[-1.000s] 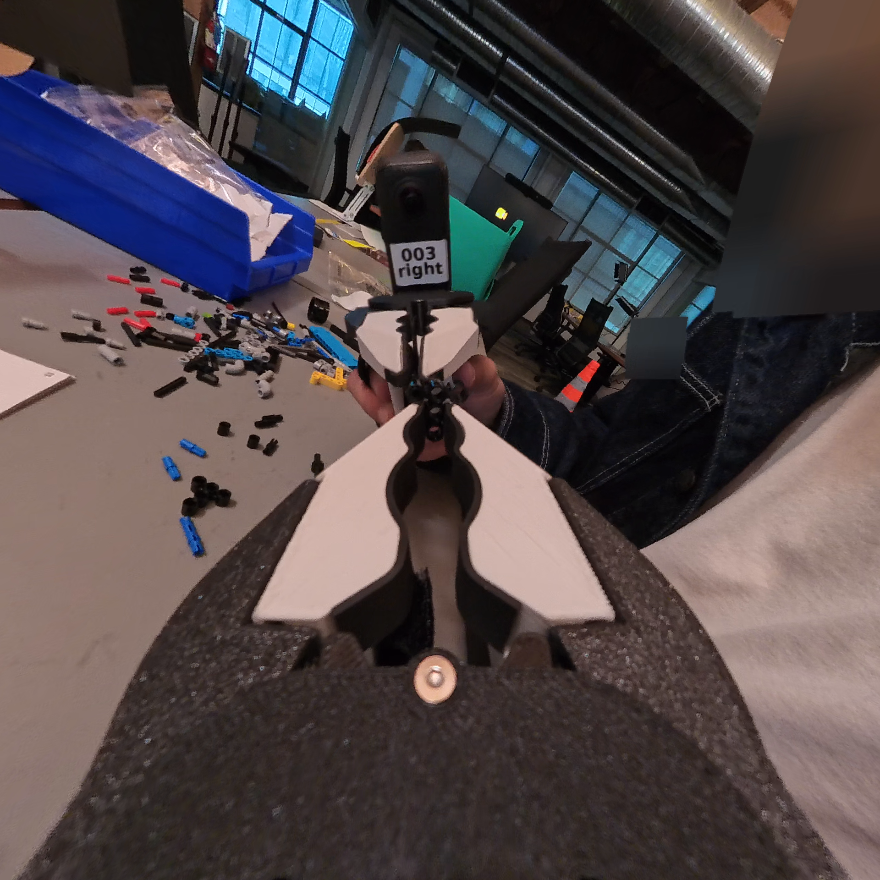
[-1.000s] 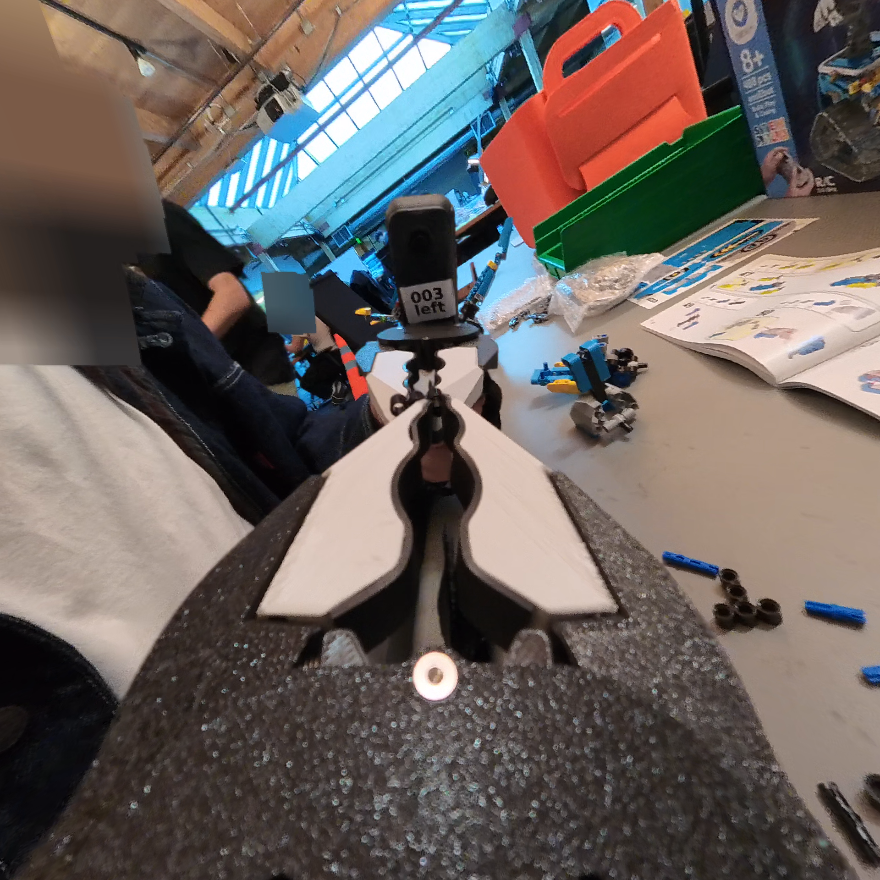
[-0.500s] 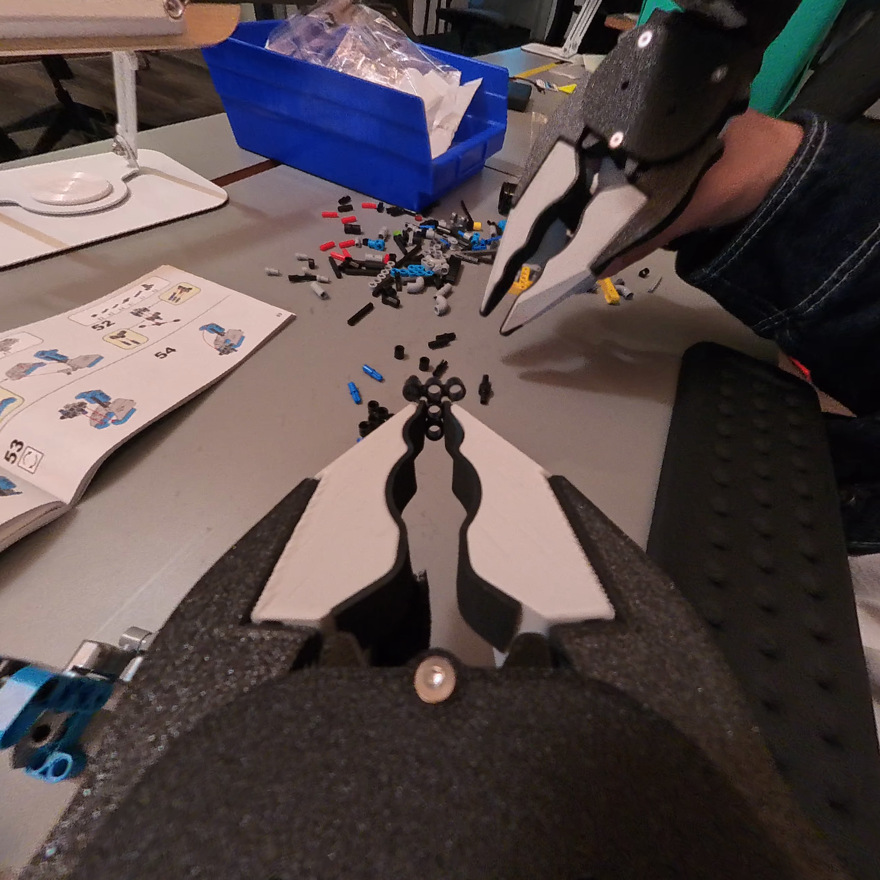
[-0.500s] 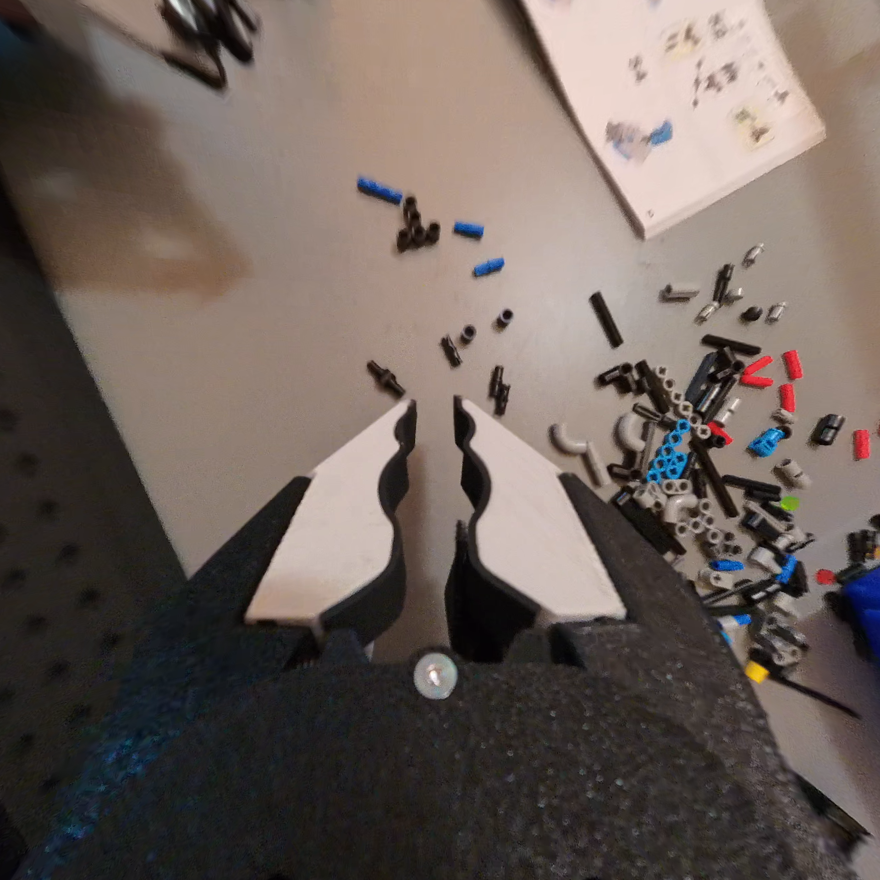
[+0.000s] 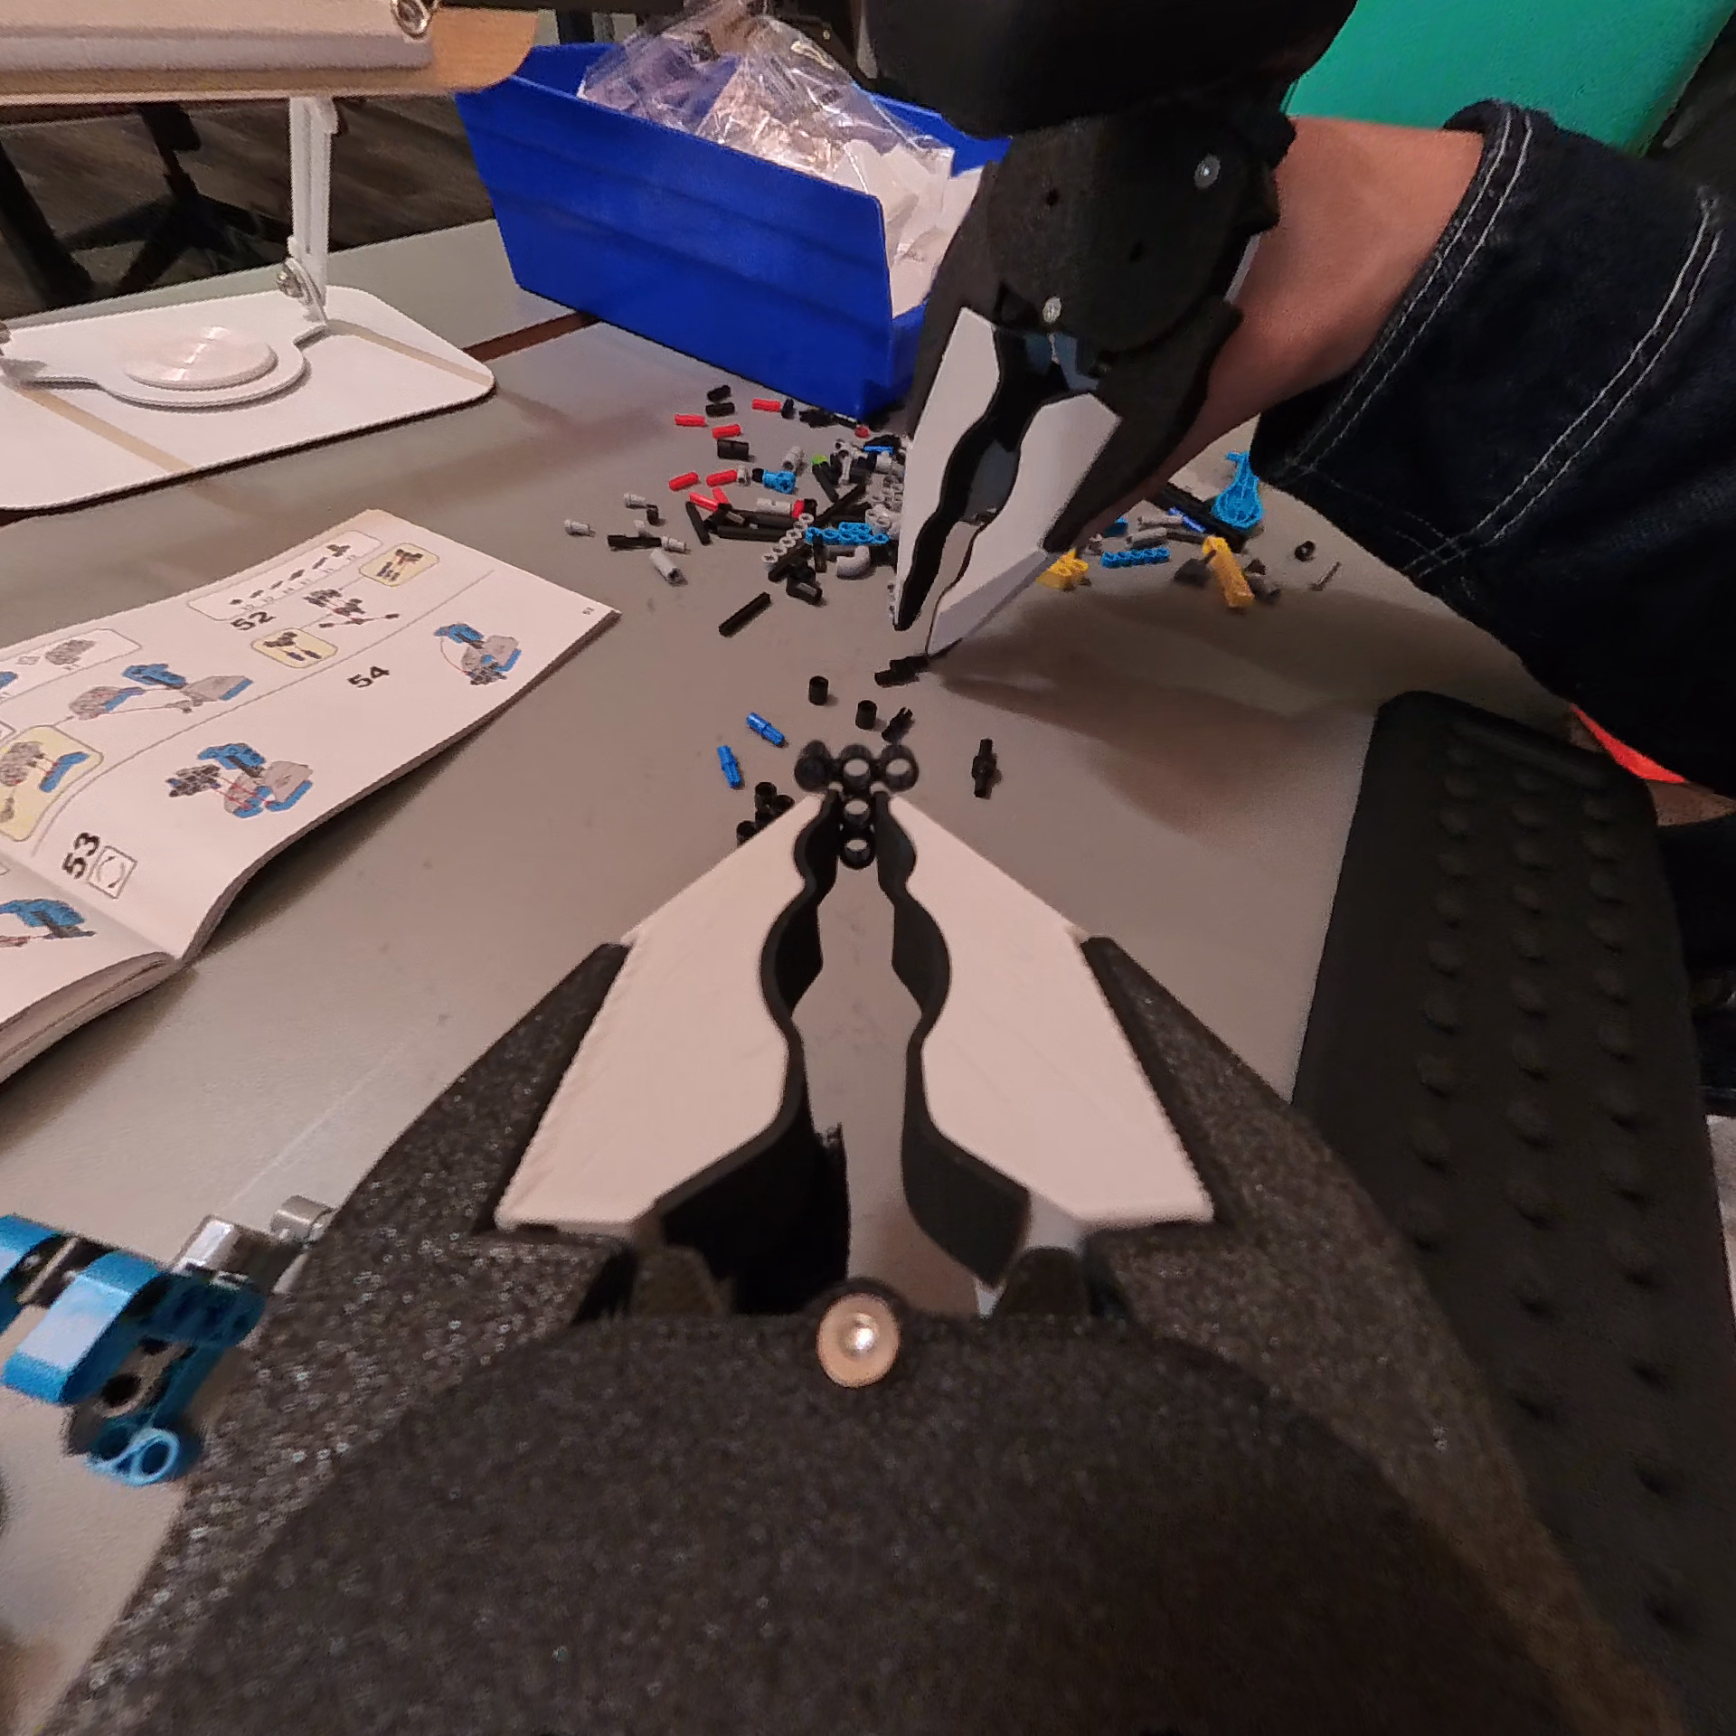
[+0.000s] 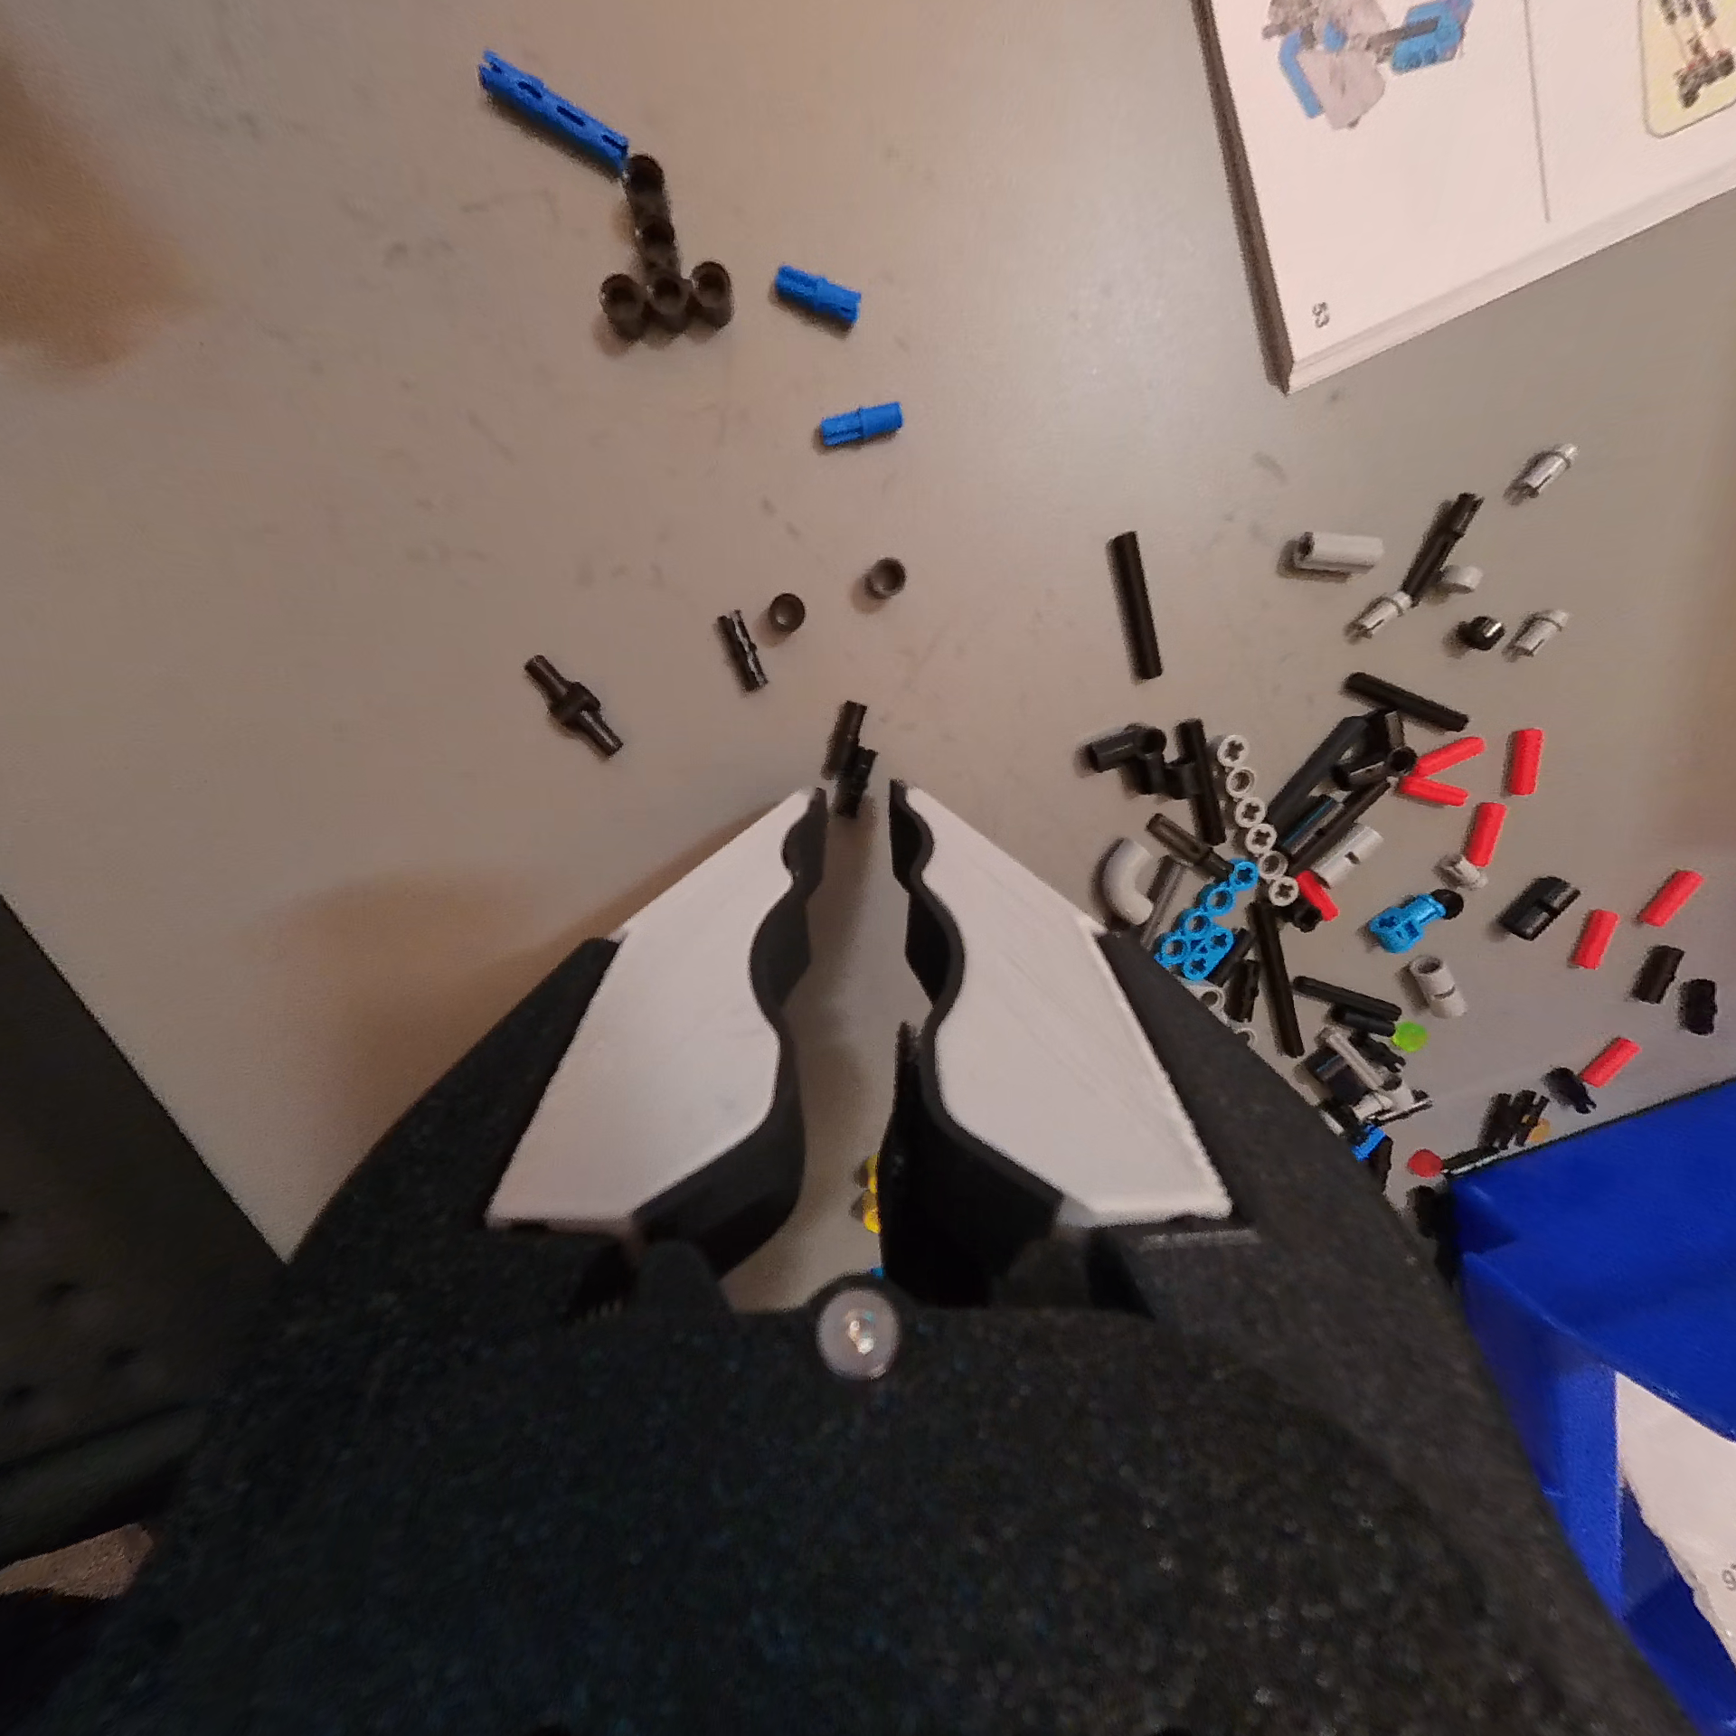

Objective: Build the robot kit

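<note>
Right gripper (image 6: 857, 798) lower, two grippers

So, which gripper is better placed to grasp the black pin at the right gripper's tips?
Right, probably. The right gripper is open, with its fingers either side of the black pin on the table; the left gripper is shut on a black T-shaped piece.

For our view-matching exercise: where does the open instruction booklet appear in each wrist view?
Left wrist view: the instruction booklet lies open at the left edge.
Right wrist view: top right corner, cut off by the frame.
Shared landmark: the blue bin.
</note>
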Tool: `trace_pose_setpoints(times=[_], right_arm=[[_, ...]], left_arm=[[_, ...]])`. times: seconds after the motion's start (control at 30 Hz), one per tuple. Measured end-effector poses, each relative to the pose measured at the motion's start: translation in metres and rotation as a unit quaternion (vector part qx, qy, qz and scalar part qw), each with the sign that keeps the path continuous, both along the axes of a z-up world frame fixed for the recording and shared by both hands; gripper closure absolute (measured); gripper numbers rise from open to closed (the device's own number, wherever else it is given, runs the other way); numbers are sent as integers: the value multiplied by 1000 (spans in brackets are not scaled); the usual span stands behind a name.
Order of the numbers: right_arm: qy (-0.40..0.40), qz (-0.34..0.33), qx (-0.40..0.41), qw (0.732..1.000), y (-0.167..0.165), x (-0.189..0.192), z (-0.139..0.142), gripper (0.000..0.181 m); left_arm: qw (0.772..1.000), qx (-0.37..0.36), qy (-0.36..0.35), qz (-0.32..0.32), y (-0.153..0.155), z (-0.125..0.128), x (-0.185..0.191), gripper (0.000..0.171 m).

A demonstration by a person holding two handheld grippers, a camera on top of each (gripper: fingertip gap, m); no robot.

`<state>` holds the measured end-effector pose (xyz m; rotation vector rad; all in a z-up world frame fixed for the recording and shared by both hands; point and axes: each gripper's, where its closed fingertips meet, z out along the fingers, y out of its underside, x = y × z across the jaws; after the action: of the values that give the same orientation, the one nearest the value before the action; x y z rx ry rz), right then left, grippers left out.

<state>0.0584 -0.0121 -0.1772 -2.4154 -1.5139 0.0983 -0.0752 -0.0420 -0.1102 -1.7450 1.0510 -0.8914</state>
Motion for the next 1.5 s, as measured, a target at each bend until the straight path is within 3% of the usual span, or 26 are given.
trace_pose_setpoints(times=[0.47,0.9,1.2,1.5], right_arm=[[-14,-8,-46,999,4,0,-13,177],[-21,6,-46,999,4,-3,-6,171],[-14,-34,-86,996,6,-3,-13,176],[-33,-22,-70,997,5,2,-13,170]], left_arm=[[1000,4,6,-4,-2,-2,1,165],[1000,1,2,-5,-2,-1,1,165],[1000,0,1,-7,-2,-1,1,165],[1000,-1,-1,-7,-2,0,2,165]])
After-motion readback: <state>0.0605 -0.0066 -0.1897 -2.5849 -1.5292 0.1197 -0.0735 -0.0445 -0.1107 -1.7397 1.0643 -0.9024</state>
